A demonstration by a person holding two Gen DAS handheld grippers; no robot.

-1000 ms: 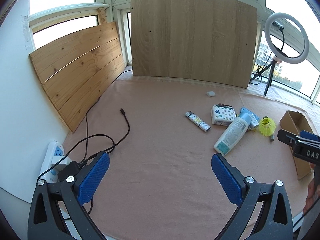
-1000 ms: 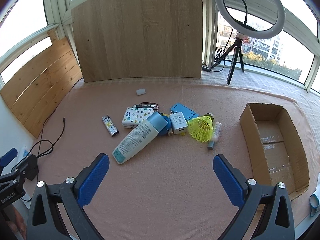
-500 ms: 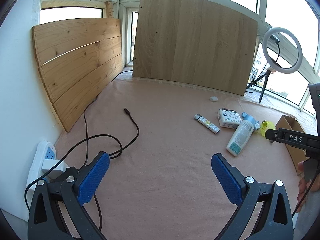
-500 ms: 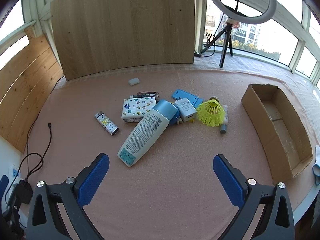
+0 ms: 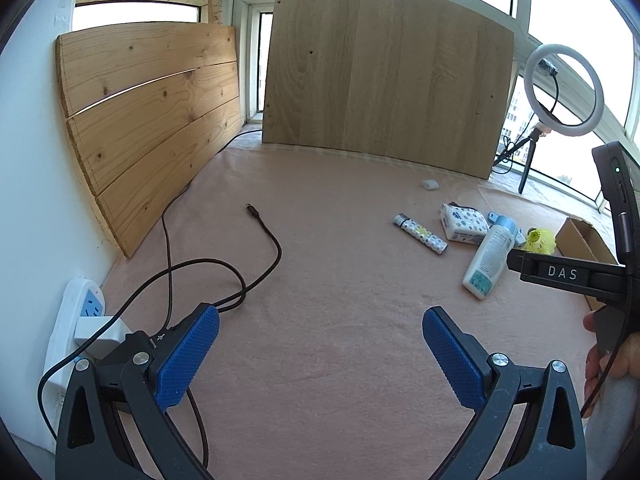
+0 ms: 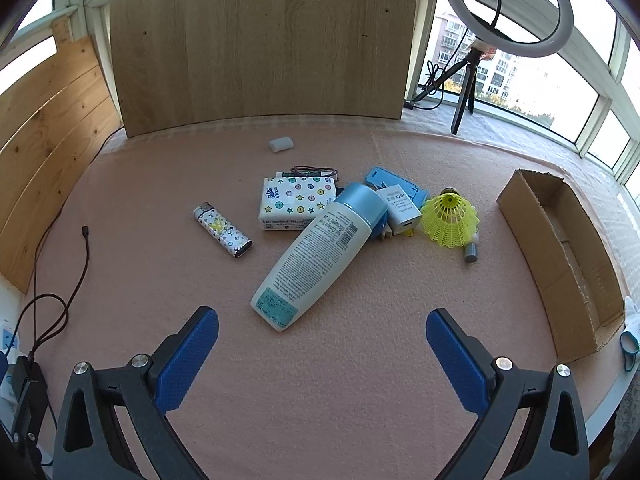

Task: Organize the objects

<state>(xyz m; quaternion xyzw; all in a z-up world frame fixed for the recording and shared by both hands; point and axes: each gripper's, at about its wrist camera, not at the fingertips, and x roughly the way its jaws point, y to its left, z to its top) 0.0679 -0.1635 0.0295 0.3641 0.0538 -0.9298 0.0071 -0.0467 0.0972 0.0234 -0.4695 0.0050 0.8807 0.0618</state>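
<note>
Lotion bottle lies flat before the right gripper, jaws wide; left gripper likewise spread

Pink felt mat covers the bench. Light wood panel leans upright at the back, pine plank board along the left, white wall beside it. Windows wrap around, bright daylight, buildings outside. Ring light on tripod at back right.
</note>
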